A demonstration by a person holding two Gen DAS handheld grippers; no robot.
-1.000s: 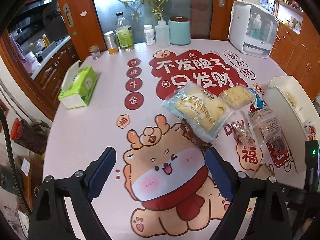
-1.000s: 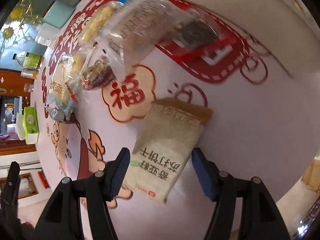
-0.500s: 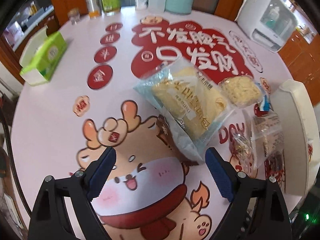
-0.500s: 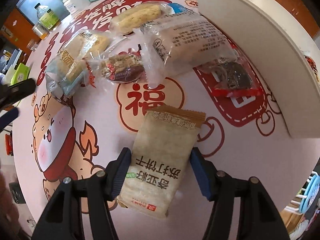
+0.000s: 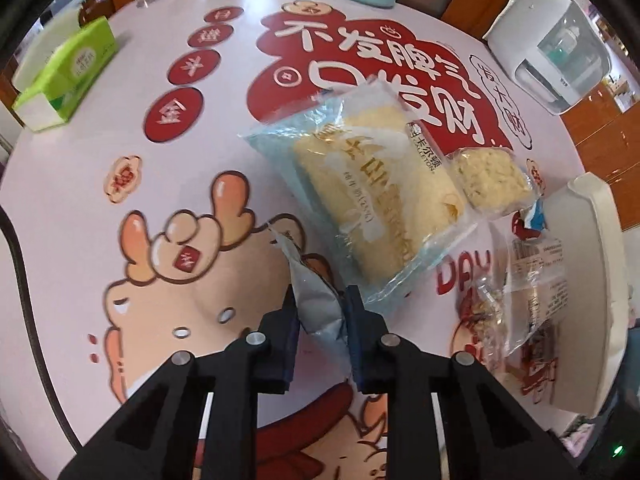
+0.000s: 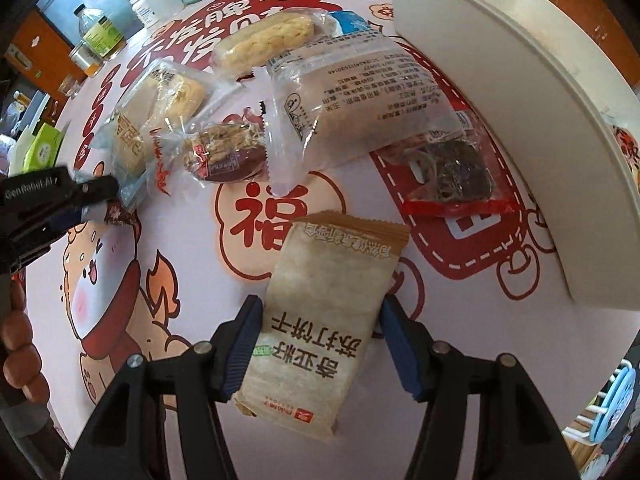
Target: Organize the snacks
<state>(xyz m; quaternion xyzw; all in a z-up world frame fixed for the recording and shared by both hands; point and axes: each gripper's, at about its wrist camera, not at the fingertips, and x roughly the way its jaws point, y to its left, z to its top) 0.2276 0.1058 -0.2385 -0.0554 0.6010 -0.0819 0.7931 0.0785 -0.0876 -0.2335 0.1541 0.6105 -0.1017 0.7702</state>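
Left tool: we had the left gripper (image 5: 320,320) closed narrow, its blue pads pinching the crinkled silver foil end of a small snack packet (image 5: 316,300).
Right tool: the right gripper (image 6: 320,344) stood half-wide, with the beige soda-cracker packet (image 6: 320,320) between its pads; we could not tell if the pads pressed on it.
Place: the cracker packet lay at 6 o'clock in the right view, and the white tray (image 6: 520,100) at 2 o'clock.
Other snacks: the pale-blue bread bag (image 5: 372,200) lay at 12 o'clock from the left jaws.
Handling: we judged both packets light, thin and slippery. The crackers seemed fragile, so a soft hold across the middle looked best. The foil one could slide out.
Hidden: the foil packet's body was covered by the fingers, so we could not read it. The tray's inside was not visible.
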